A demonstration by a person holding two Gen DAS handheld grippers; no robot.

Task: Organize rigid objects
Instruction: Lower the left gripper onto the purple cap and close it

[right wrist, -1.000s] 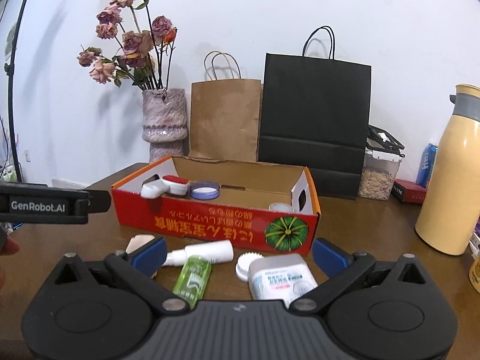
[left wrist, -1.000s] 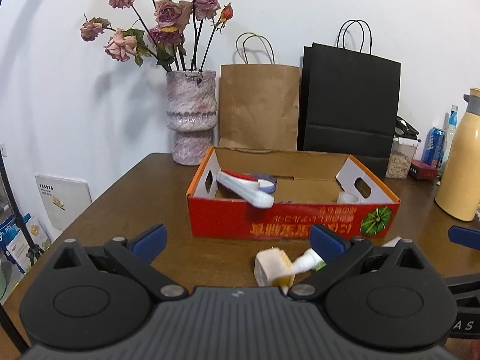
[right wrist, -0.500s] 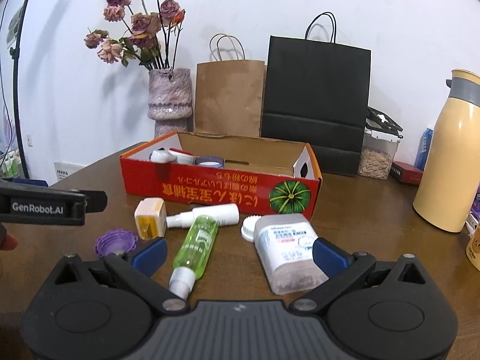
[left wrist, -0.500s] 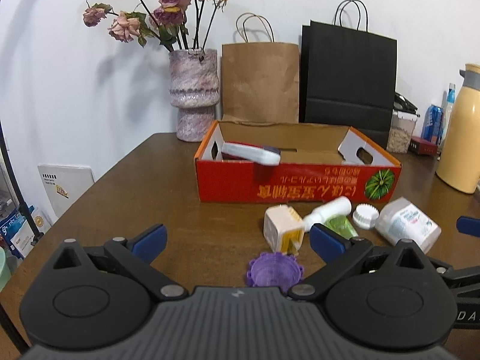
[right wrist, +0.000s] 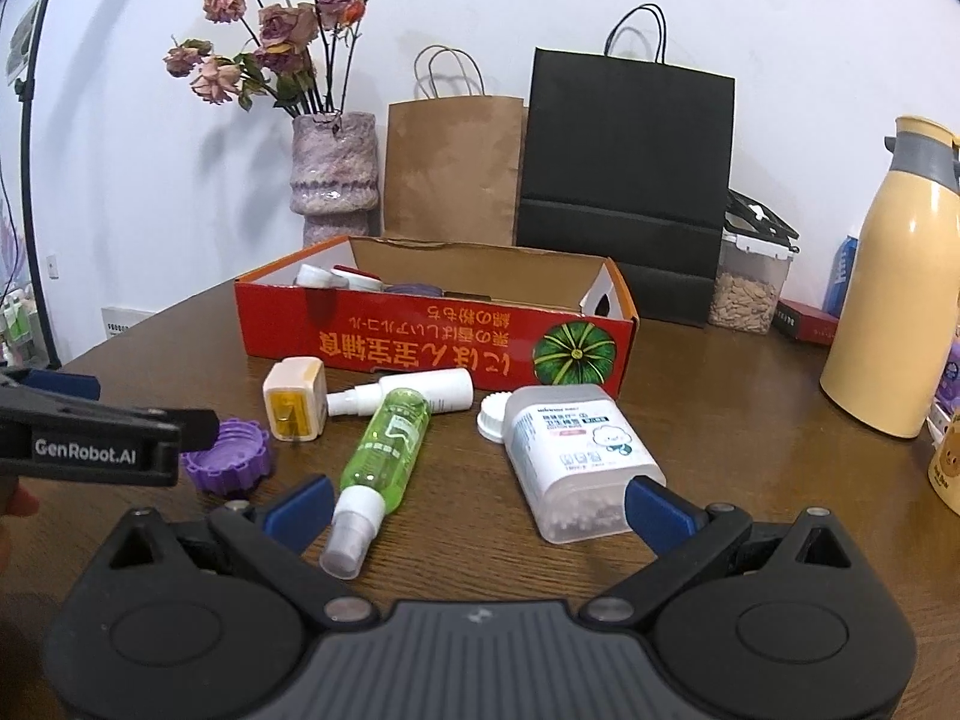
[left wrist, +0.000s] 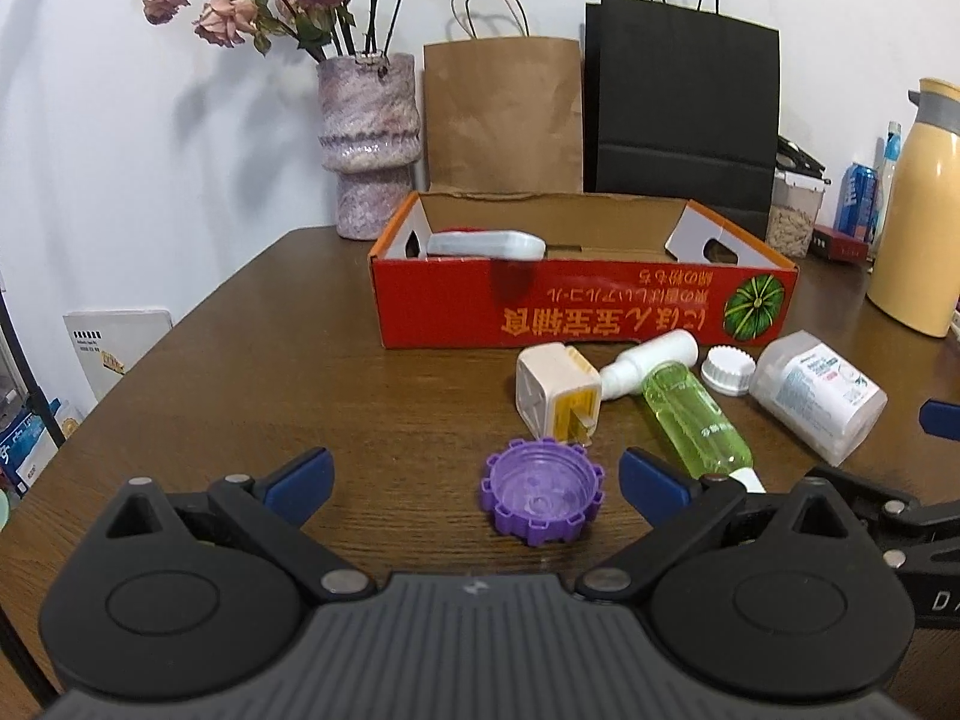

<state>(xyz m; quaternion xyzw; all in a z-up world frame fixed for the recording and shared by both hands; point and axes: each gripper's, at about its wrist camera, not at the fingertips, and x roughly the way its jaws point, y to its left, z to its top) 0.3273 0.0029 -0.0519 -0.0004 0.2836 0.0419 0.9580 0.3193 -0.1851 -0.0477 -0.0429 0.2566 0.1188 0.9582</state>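
A red cardboard box (left wrist: 576,306) stands mid-table with a white and red item (left wrist: 486,244) inside. In front of it lie a purple cap (left wrist: 540,501), a white and yellow cube (left wrist: 558,399), a white bottle (left wrist: 651,360), a green spray bottle (left wrist: 696,420), a white lid (left wrist: 728,369) and a cotton swab case (left wrist: 816,393). My left gripper (left wrist: 474,474) is open, just short of the purple cap. My right gripper (right wrist: 477,501) is open, with the green spray bottle (right wrist: 381,450) and the swab case (right wrist: 576,450) between its fingers' reach.
A purple vase (left wrist: 367,144) with dried roses, a brown paper bag (left wrist: 501,114) and a black paper bag (left wrist: 681,114) stand behind the box. A yellow thermos (right wrist: 894,312) and a seed jar (right wrist: 750,282) stand at the right.
Both grippers have pulled back and down from the box toward the table's near side. The loose items on the table have come into full view.
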